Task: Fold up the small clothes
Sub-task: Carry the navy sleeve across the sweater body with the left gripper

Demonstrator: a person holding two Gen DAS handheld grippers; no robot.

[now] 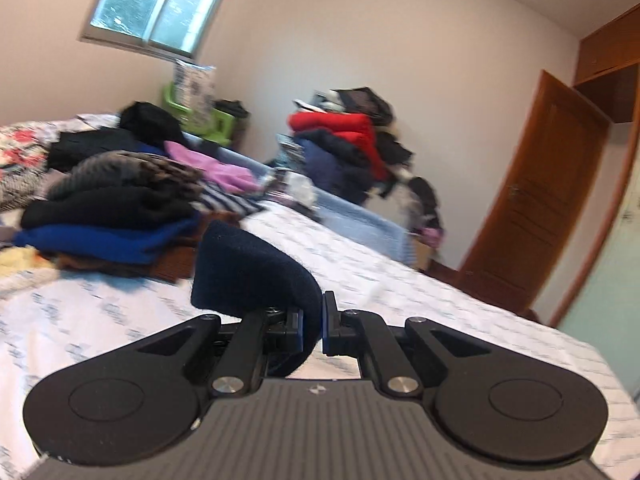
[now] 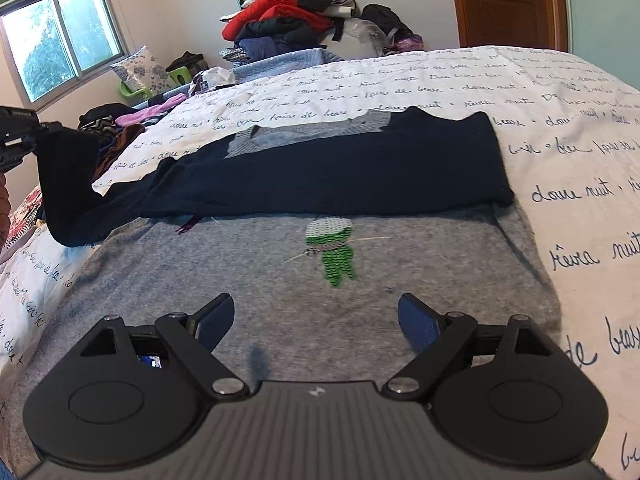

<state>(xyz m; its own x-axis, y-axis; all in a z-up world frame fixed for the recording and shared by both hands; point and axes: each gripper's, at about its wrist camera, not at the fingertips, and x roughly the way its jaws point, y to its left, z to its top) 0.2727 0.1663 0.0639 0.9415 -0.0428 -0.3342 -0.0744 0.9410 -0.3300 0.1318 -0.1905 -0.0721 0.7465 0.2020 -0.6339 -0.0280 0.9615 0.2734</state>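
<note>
A small grey sweater (image 2: pixel 240 272) with navy sleeves and a green stitched figure (image 2: pixel 334 248) lies flat on the bed. One navy sleeve (image 2: pixel 360 168) is folded across its chest. My left gripper (image 1: pixel 312 328) is shut on the other navy sleeve (image 1: pixel 248 268) and holds it lifted; it also shows at the left edge of the right wrist view (image 2: pixel 24 136), with the sleeve (image 2: pixel 68 184) hanging from it. My right gripper (image 2: pixel 316 320) is open and empty, just above the sweater's lower body.
The bed has a white sheet with script print (image 2: pixel 560 128). A stack of folded clothes (image 1: pixel 108 204) lies on the bed's far side. A heap of clothes (image 2: pixel 288 16) stands by the wall, with a wooden door (image 1: pixel 532 216) to its right.
</note>
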